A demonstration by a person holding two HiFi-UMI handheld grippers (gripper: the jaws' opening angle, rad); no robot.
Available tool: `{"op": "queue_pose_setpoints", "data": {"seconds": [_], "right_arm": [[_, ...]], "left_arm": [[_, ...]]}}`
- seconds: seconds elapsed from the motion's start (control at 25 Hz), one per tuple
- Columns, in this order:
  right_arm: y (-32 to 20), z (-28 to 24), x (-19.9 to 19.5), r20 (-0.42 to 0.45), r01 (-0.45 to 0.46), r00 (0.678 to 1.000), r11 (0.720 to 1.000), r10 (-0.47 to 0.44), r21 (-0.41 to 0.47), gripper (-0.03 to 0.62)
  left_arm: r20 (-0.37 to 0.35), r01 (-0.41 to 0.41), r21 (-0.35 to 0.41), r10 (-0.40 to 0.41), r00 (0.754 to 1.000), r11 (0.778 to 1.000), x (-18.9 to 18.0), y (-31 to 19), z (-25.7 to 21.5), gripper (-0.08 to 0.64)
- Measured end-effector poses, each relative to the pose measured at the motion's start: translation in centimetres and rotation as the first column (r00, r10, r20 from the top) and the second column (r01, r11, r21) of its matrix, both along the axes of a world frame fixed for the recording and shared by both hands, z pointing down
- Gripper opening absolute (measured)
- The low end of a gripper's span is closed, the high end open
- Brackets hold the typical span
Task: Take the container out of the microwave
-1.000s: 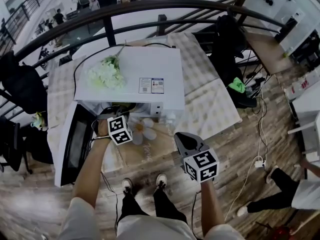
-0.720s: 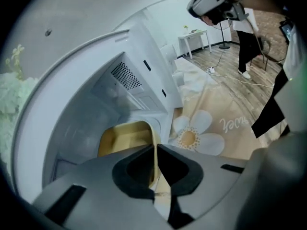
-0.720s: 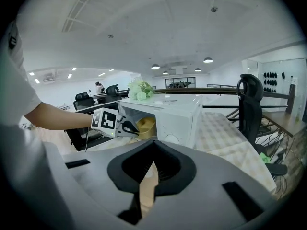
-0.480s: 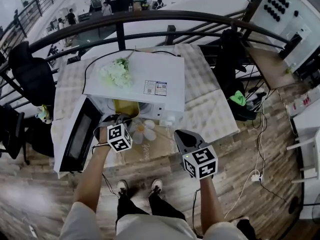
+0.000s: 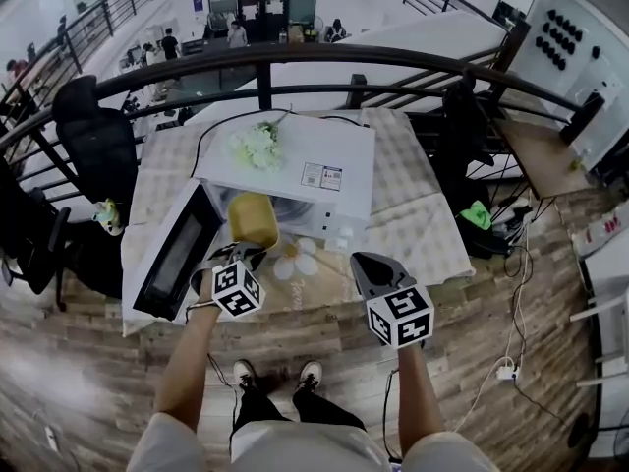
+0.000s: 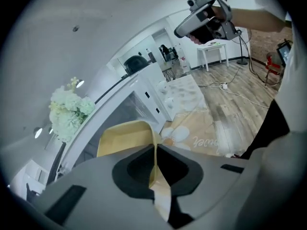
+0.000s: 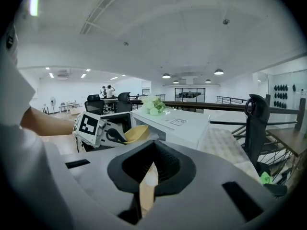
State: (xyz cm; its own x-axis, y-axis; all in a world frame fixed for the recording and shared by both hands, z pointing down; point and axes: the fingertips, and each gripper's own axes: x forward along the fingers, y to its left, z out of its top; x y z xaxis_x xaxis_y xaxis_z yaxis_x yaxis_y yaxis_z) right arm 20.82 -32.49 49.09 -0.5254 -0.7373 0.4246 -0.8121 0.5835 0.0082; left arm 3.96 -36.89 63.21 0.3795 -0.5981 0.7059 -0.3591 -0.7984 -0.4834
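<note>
1 table (image 5: 425, 226) under checked cloth, 1 white microwave (image 5: 295, 157) standing on it, door (image 5: 177, 256) swung open at left, beige flower-print mat (image 5: 324, 283) flat on cloth just in front of microwave, wood-plank floor (image 5: 88, 382) beneath

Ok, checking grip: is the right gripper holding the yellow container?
No, the left gripper pinches the yellow container by its rim; the right gripper is apart from it.
</note>
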Motion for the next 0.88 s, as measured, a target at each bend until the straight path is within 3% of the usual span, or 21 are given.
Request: {"op": "queue_pose_setpoints", "data": {"seconds": [0.56, 0.88], "right_arm": [[2.9, -5.2, -6.1, -0.008, 0.084, 0.997, 0.993, -0.083, 0.078, 0.012], [3.2, -8.9, -9.4, -0.018, 0.100, 0.995, 0.986, -0.098, 0.136, 0.012]], "left_arm": [[-0.096, 0.062, 0.122, -0.051, 0.994, 0.991, -4.6, 5.9, -8.8, 0.032], [-0.200, 0.160, 0.283, -0.105, 0.974, 0.946, -9.1, 6.7, -17.4, 0.032]]}}
